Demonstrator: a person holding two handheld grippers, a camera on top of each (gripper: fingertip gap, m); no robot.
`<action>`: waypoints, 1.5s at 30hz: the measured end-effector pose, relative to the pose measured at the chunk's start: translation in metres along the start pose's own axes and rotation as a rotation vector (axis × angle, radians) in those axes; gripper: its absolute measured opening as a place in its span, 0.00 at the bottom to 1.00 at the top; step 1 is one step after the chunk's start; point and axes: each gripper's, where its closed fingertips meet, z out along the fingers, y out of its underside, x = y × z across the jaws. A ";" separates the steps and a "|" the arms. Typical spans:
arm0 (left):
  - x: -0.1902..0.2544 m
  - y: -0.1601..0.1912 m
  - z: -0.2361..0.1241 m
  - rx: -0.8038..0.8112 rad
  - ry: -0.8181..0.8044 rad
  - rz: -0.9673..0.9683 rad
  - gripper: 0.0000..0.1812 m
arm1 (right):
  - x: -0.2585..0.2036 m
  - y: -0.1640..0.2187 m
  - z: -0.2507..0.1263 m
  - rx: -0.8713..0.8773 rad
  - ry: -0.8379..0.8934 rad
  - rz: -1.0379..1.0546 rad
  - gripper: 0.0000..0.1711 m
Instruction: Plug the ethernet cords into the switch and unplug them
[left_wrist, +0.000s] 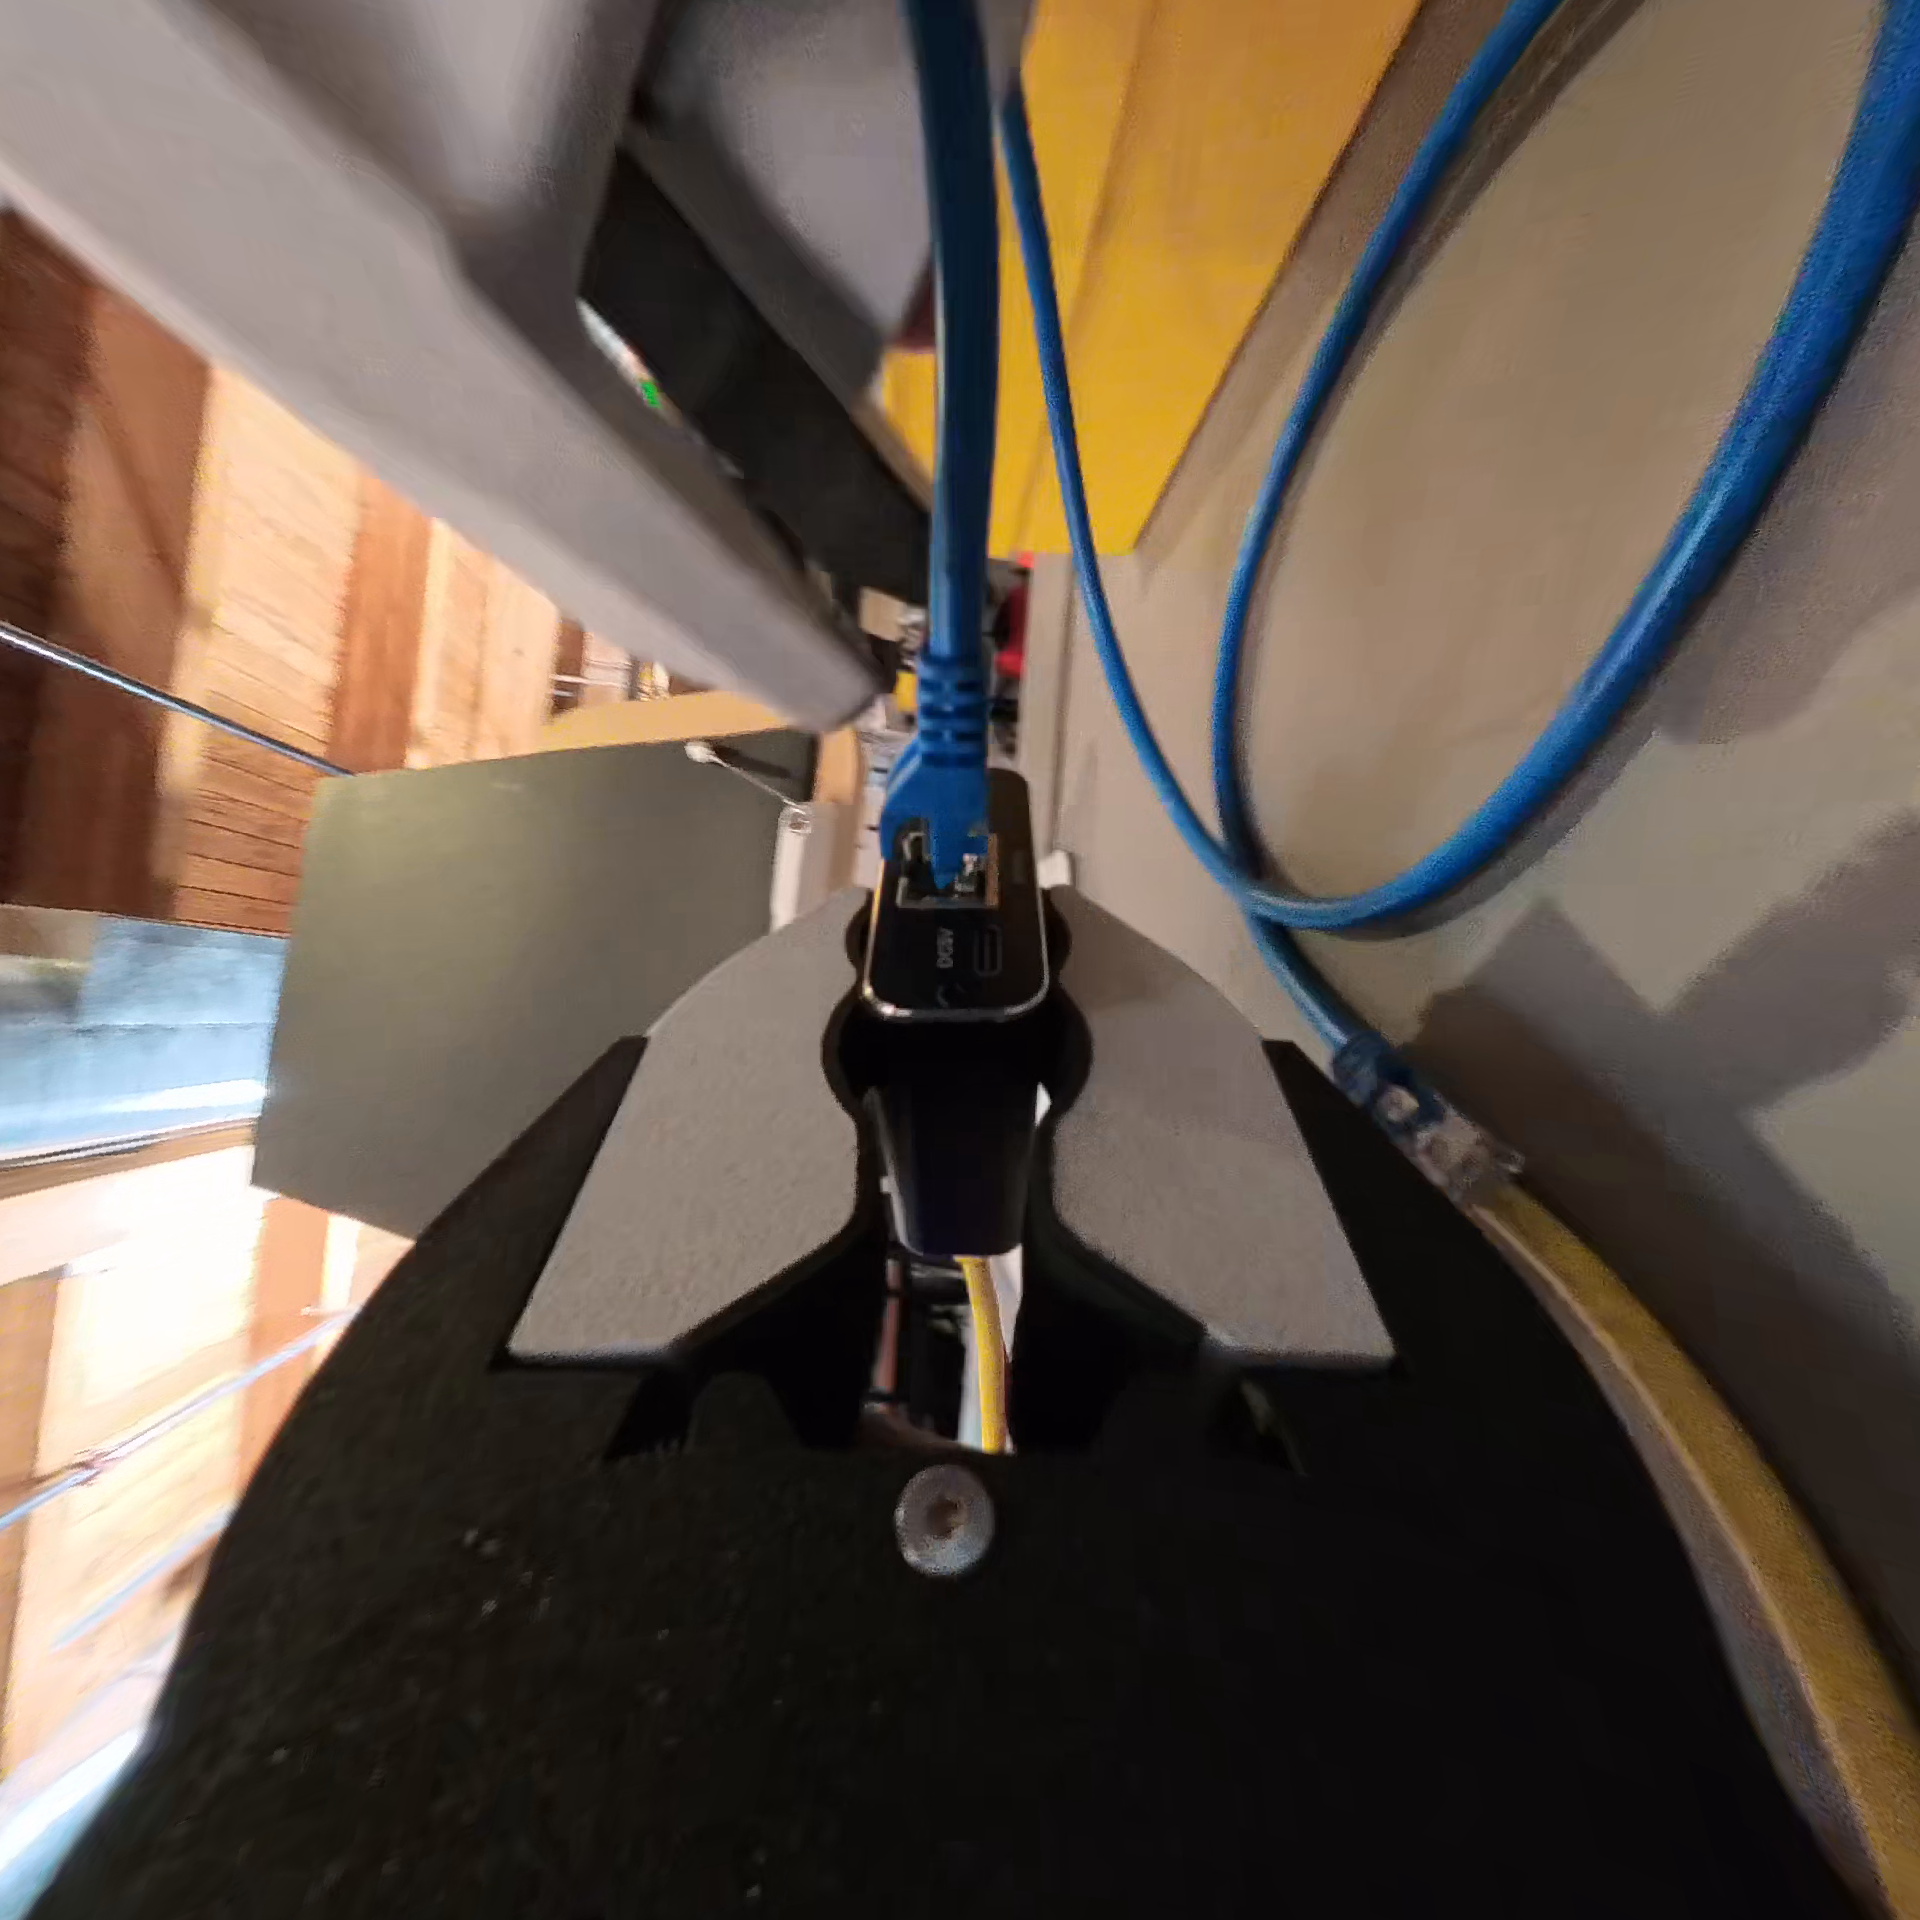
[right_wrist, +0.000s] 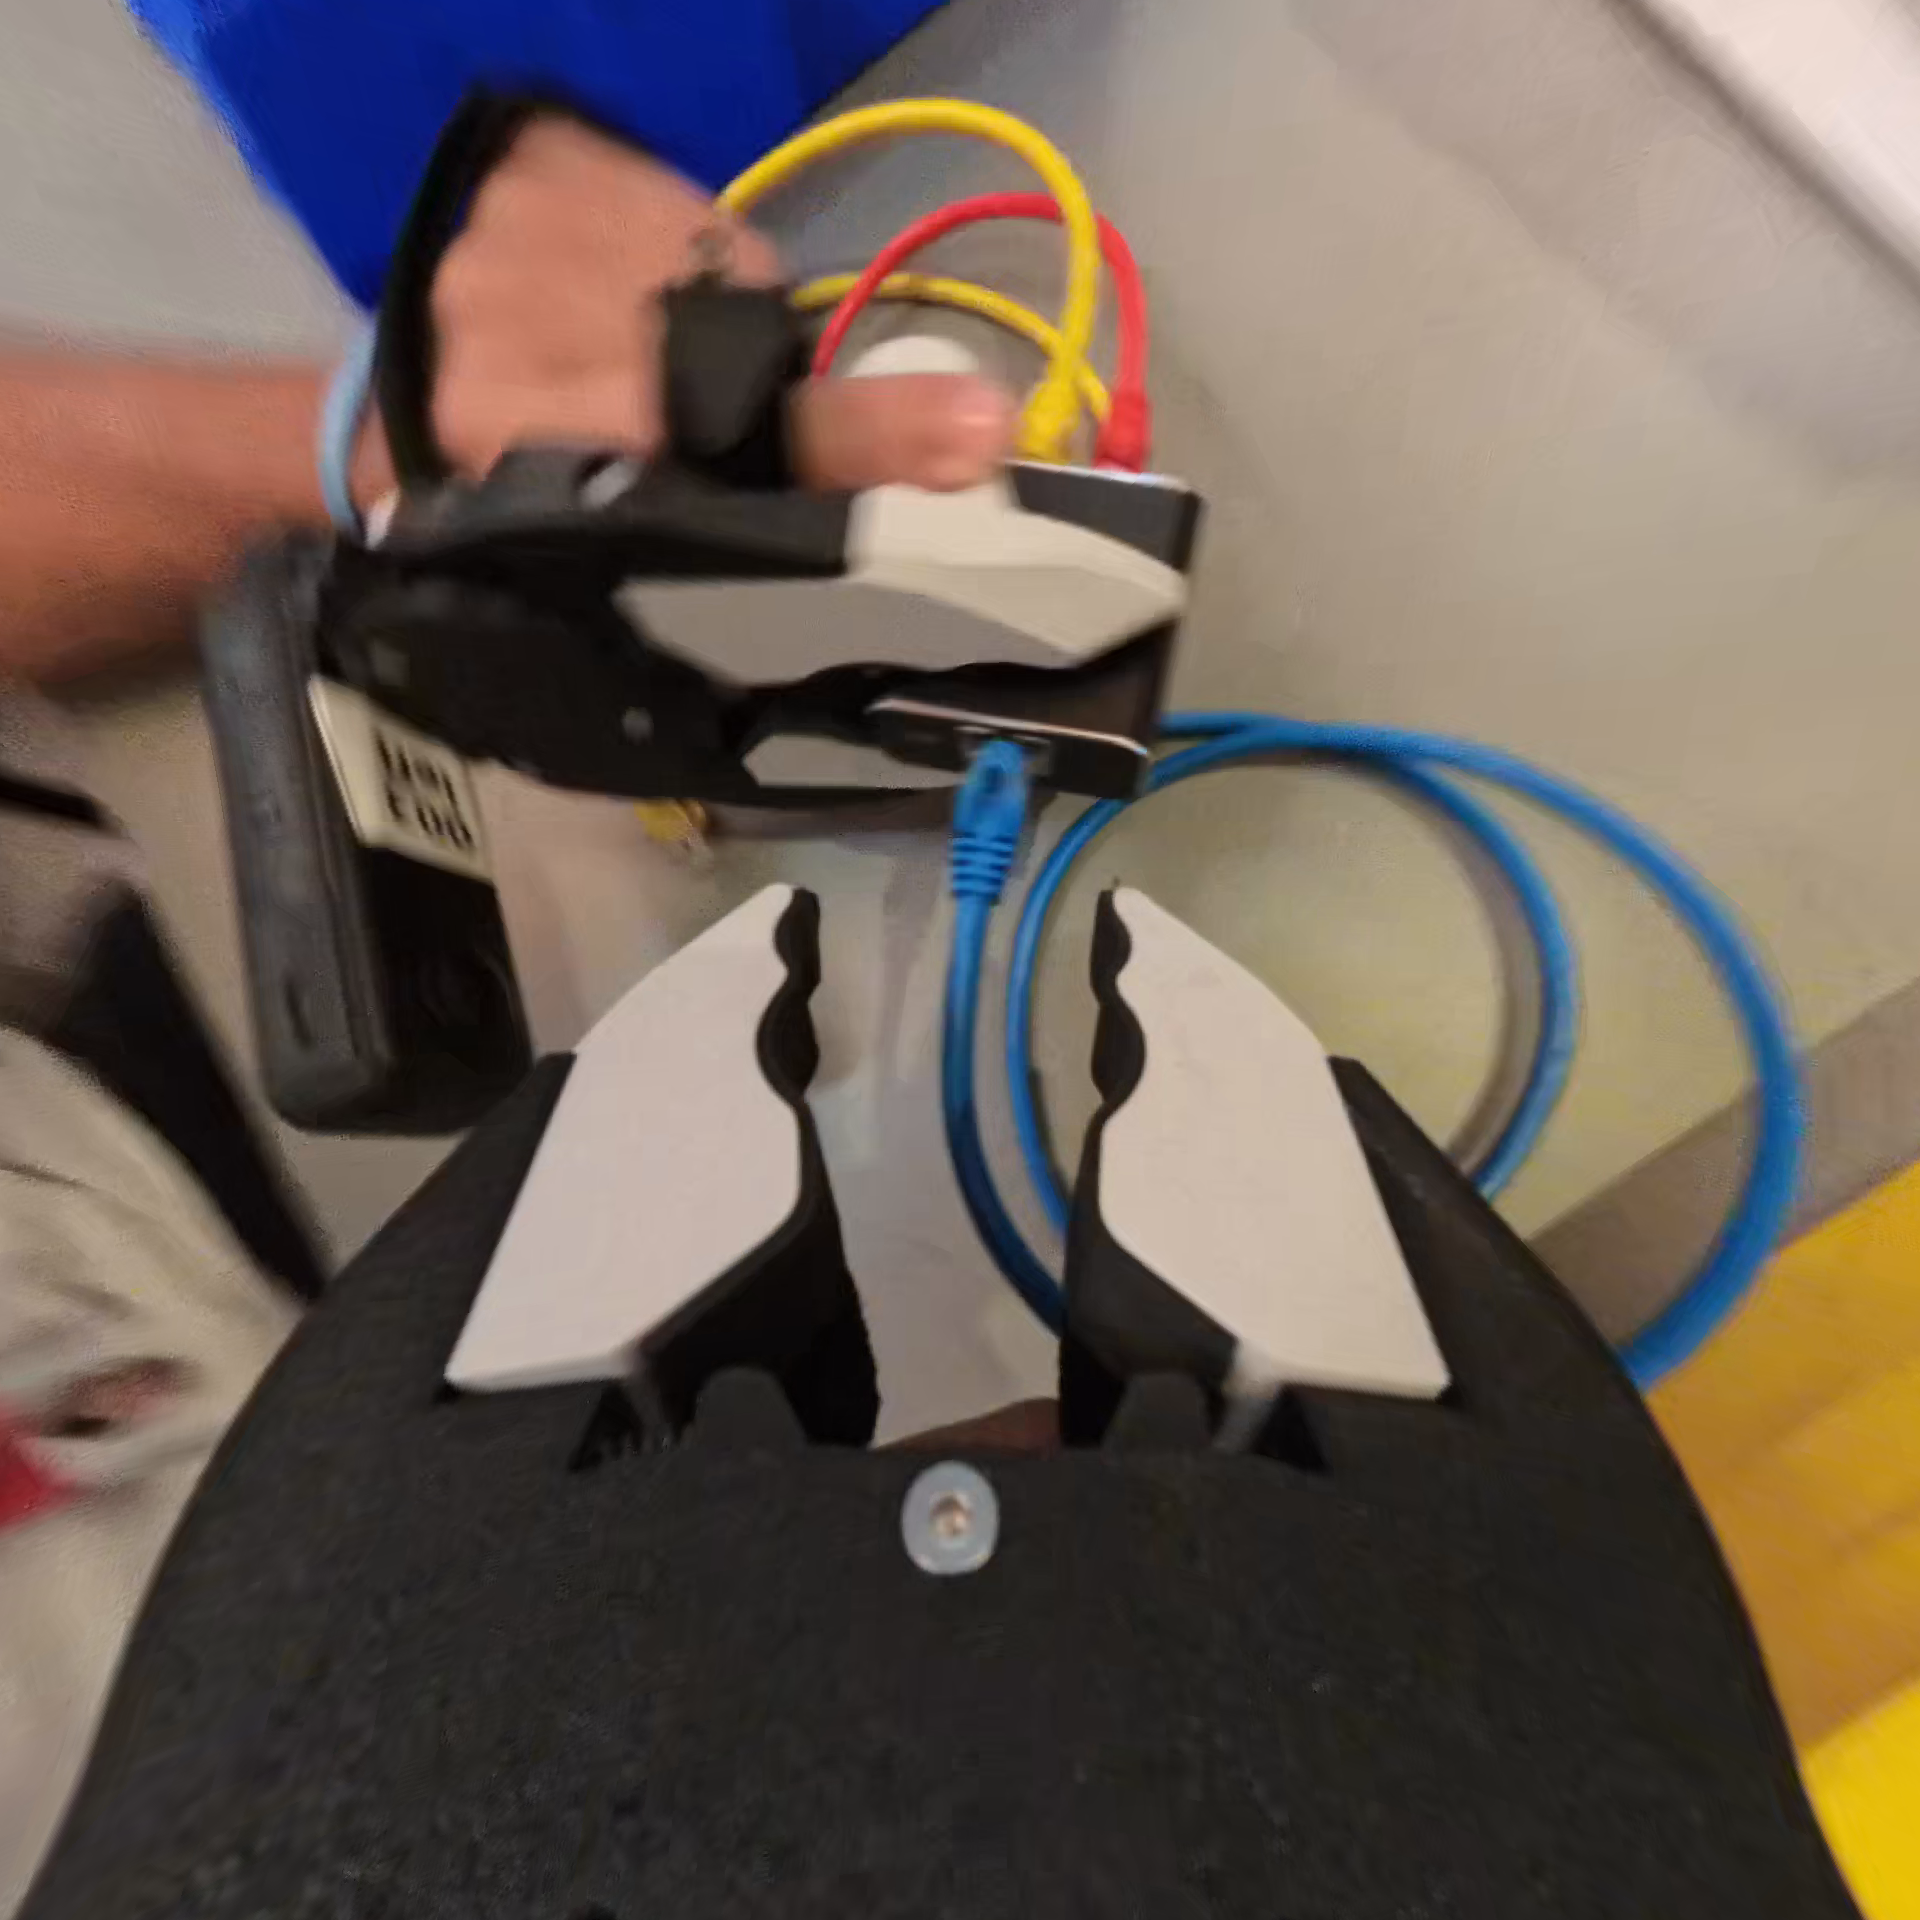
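My left gripper is shut on the small black switch and holds it above the table. It also shows in the right wrist view, held by a person's hand. A blue ethernet plug sits in a port on the switch's near face, and also shows in the left wrist view. My right gripper is open just below that plug, with the blue cord running between its fingers untouched. A yellow plug and a red plug sit in the switch's far side.
The blue cord lies in a loop on the grey table; its free clear plug rests near the table edge. A yellow strip runs along the right. A large blurred grey and black shape is close on the upper left.
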 end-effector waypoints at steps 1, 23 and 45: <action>-0.004 -0.003 -0.002 0.013 -0.027 0.023 0.14 | 0.002 -0.003 -0.002 0.010 -0.083 0.162 0.30; -0.017 -0.012 -0.009 0.040 -0.122 0.077 0.14 | -0.011 -0.017 0.001 0.122 -0.792 0.834 0.09; -0.016 -0.002 -0.006 0.004 -0.117 0.074 0.15 | -0.015 -0.012 0.004 0.134 -0.757 0.776 0.08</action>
